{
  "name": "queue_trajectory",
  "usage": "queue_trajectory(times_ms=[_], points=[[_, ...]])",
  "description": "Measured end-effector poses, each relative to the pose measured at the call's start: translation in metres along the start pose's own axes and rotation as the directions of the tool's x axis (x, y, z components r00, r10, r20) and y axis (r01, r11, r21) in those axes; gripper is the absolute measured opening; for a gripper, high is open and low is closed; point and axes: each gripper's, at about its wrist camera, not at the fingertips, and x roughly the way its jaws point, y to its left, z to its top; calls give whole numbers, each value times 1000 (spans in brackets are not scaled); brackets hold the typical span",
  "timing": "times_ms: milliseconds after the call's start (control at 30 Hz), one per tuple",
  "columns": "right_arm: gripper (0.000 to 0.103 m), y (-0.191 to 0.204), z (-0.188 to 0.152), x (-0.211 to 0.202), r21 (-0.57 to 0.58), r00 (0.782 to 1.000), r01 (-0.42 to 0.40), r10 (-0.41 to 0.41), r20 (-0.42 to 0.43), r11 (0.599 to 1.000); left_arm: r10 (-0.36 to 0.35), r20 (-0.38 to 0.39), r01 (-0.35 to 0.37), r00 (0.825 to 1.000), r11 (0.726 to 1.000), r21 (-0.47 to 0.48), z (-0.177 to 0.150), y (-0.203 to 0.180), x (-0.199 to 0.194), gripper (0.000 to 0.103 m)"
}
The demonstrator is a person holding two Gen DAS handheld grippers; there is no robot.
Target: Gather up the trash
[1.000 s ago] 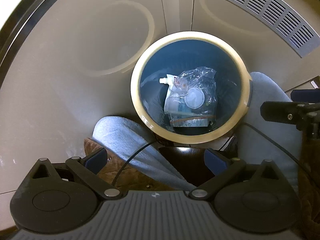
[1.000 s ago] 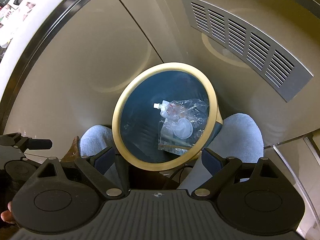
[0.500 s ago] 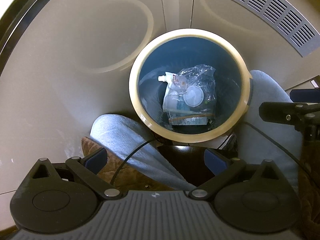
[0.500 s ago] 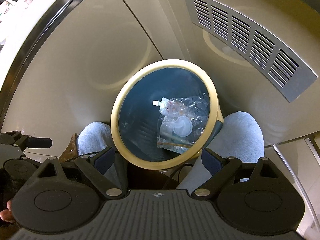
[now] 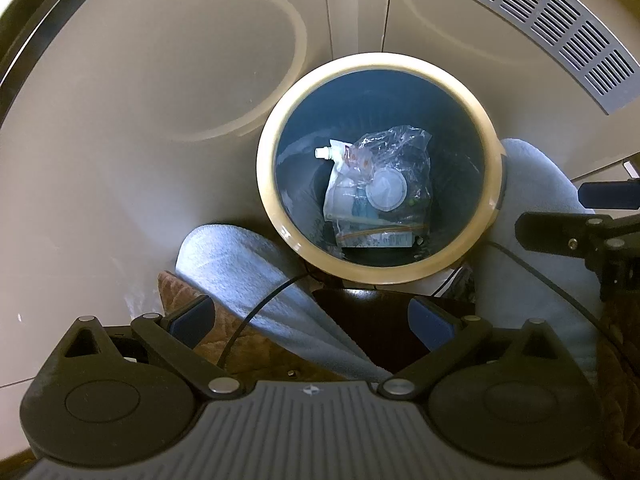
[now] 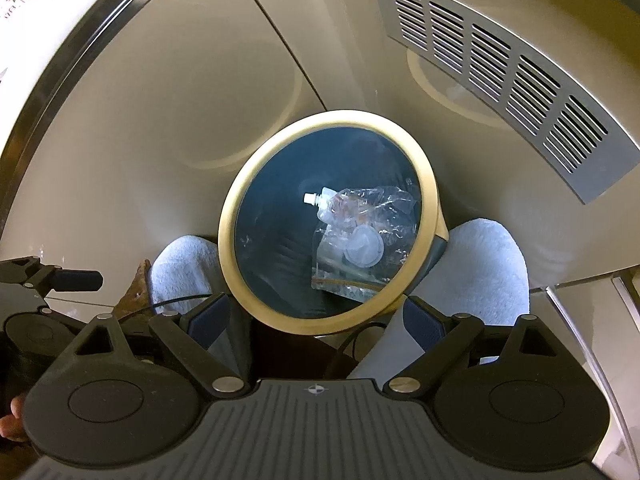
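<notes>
Nothing's really moved: bin [image 5: 276, 168] sits between the feet, trash [image 5: 378, 192] inside, both grippers [image 5: 314, 322] [image 6: 316, 320] wide open, empty, hovering above.

Trash [image 5: 376, 196] in bin [image 5: 276, 216] btw two feet [image 5: 224, 256] (floor vent [image 5: 548, 32] behind).

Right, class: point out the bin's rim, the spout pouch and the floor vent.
bin [image 5: 276, 216], left wrist view, on its cream rim at the left.
spout pouch [image 5: 322, 153], left wrist view, on its white spout.
floor vent [image 6: 500, 80], right wrist view, on the slotted grey middle.
</notes>
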Motion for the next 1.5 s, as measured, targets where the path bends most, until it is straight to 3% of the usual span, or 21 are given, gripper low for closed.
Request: queue_trajectory(times_ms=[567, 900, 1100, 1500], points=[[94, 13, 2, 18, -68, 998, 17, -21, -51, 998, -14, -10, 14, 1000, 1000, -19, 1, 2, 7, 103], [94, 11, 1, 14, -70, 999, 10, -12, -32, 998, 17, 26, -17, 1000, 1000, -10, 3, 1, -1, 103], [94, 12, -1, 0, -81, 999, 12, -9, 35, 997, 55, 109, -52, 993, 998, -30, 6, 5, -21, 103], [94, 12, -1, -48, -121, 982, -6, 29, 189, 993, 33, 245, -19, 969, 998, -57, 9, 0, -71, 103]])
